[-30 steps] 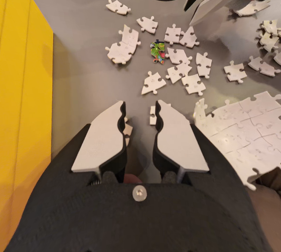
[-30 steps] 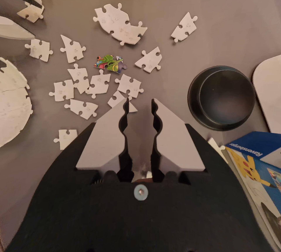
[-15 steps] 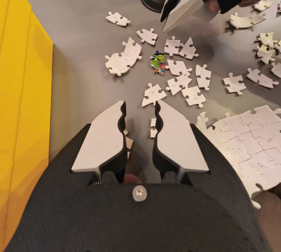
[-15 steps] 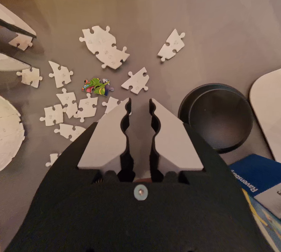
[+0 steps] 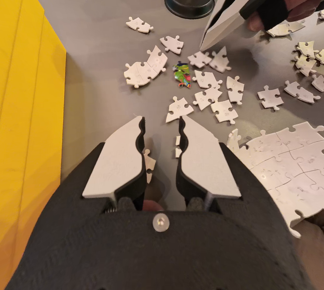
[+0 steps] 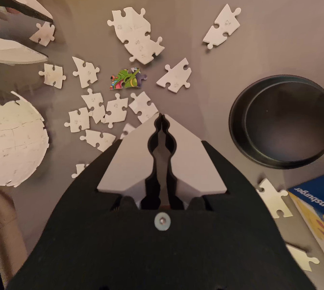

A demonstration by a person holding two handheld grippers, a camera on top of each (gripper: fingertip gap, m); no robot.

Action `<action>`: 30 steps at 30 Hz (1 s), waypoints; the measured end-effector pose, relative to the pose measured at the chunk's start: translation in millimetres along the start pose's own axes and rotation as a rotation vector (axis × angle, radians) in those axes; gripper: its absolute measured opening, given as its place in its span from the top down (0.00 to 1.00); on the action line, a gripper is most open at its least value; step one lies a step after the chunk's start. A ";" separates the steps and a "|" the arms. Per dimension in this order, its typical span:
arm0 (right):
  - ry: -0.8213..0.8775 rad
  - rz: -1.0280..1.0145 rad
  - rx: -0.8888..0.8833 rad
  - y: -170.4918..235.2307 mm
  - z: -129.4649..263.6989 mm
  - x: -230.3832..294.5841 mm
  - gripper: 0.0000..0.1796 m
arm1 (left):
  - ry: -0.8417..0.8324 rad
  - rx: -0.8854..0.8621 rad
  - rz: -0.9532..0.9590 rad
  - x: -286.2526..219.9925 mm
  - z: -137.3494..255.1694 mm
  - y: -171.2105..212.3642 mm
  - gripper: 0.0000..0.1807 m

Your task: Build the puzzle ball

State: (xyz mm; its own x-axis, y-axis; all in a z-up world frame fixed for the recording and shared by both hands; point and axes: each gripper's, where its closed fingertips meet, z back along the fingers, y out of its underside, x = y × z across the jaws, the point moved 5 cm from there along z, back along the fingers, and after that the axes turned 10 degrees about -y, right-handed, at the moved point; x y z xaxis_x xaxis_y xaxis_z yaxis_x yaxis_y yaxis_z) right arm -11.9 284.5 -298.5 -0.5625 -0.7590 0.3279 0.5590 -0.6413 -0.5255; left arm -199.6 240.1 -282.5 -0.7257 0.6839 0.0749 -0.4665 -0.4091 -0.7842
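Note:
Several white puzzle pieces lie face down on the grey table [image 5: 98, 24]. One coloured piece [image 5: 182, 75] lies face up among them and also shows in the right wrist view [image 6: 128, 79]. A partly built ball shell [image 5: 289, 167] rests at the right, seen at the left in the right wrist view [image 6: 19, 141]. My left gripper [image 5: 162, 120] is open and empty above the table, with loose pieces lying under it. My right gripper [image 6: 161, 116] is shut, its tips touching with nothing between them, just above a white piece [image 6: 143, 108]. It shows from the side in the left wrist view [image 5: 203, 48].
A black round stand [image 6: 280, 120] sits right of the pieces. A blue box [image 6: 312, 202] lies at the lower right. A yellow box [image 5: 26, 106] lines the left side. A joined group of white pieces [image 5: 143, 71] lies beside the coloured piece. My hands' fingertips stand some 15 cm from each other.
My right gripper has closed from partly open to shut, with nothing between its tips, and has come down toward the loose pieces. My left gripper stays open and has drawn back a little.

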 end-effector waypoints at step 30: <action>0.115 0.162 0.011 7.0 -7.0 26.4 0.99 | -0.017 -0.020 -0.012 0.8 5.9 -5.1 0.80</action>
State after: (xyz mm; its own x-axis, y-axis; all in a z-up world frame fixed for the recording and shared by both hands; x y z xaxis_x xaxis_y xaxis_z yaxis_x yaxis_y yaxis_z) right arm -27.1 260.7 -299.0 -0.5301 -0.8350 0.1474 0.6540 -0.5133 -0.5557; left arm -200.8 239.1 -274.9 -0.7290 0.6779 0.0949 -0.4650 -0.3887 -0.7954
